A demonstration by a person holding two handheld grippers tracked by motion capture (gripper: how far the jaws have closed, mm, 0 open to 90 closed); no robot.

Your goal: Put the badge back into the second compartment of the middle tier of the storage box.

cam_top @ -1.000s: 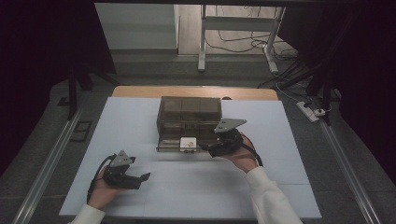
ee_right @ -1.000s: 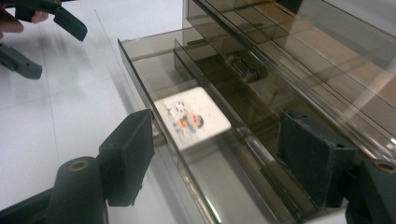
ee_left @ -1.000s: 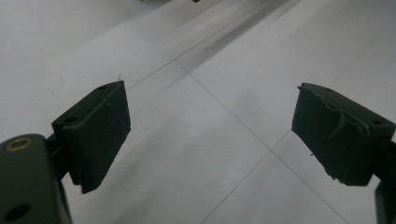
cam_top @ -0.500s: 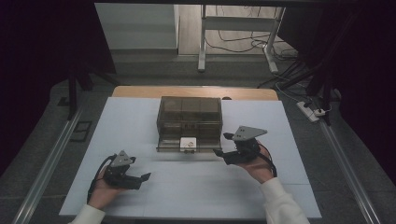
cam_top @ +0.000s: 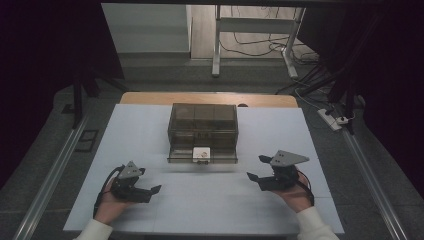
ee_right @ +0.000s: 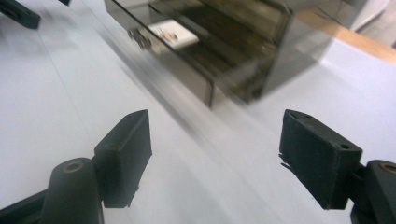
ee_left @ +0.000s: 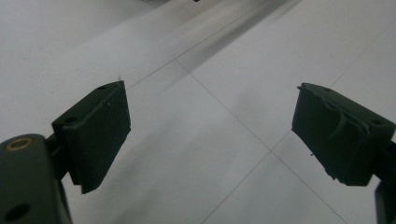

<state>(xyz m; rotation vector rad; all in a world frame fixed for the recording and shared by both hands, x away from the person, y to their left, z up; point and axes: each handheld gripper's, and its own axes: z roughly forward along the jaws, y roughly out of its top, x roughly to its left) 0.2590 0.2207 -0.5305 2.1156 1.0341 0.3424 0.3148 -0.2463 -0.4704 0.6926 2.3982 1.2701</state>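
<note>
Item: smoked drawer box (cam_top: 202, 130), bench (cam_top: 210, 200) centre toward 12 o'clock; bottom drawer (cam_top: 202, 155) pulled out, white card (cam_top: 201, 151) inside. R gripper (cam_top: 260, 169) at box's 4 o'clock, fingers just opening, empty; L gripper (cam_top: 154, 190) at 7 o'clock, wide, empty. To shut: flat push on drawer front, square, no tipping.

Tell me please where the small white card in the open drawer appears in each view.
High view: the white card lies in the pulled-out drawer, at picture centre.
Left gripper view: not in it.
Right gripper view: the card sits upper left, behind the drawer knob.
Shared landmark: the dark drawer box.
</note>
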